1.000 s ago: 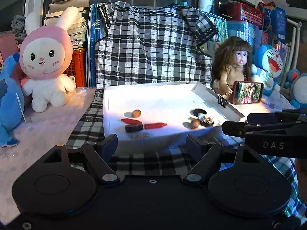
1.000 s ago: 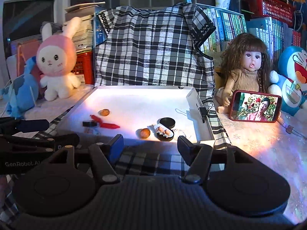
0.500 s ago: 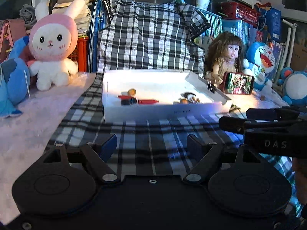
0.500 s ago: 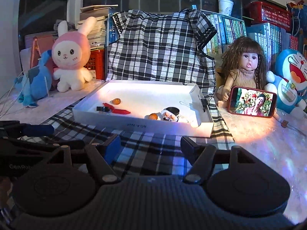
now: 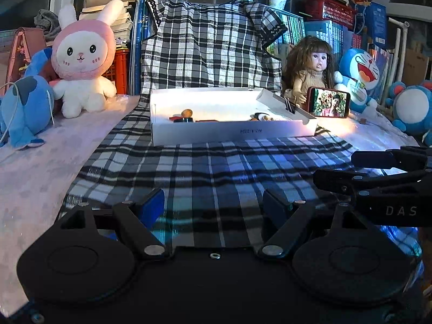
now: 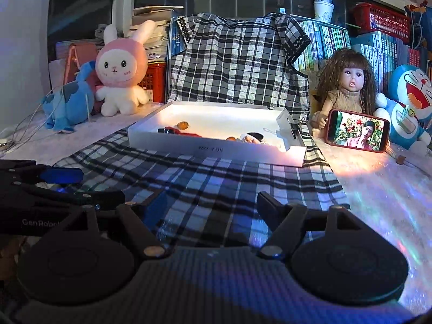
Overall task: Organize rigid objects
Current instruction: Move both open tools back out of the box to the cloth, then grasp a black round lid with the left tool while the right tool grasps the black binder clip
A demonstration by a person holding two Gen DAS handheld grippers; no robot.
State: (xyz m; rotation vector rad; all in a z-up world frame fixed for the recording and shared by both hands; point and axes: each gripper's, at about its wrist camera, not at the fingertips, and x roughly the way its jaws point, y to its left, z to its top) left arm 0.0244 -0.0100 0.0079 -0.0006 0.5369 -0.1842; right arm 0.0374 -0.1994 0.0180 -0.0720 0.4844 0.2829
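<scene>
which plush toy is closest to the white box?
The pink-hooded white bunny. It sits just off the white box's far-left corner; the blue plush lies further left, the Doraemon plush beyond the doll.

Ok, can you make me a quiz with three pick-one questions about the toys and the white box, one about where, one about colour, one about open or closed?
1. Where is the phone?
A. Inside the white box
B. Leaning against the doll, right of the white box
C. On the bunny's lap

2. What colour is the bunny's hood?
A. Pink
B. Green
C. Yellow

3. How are the right gripper's jaws?
A. Squeezing a toy
B. Apart, with nothing between them
C. Clamped on the box

Answers:
1 B, the phone stands in front of the doll, beside the white box.
2 A, the bunny wears a pink hood.
3 B, the right gripper shows only plaid cloth between its opening jaws.
</scene>
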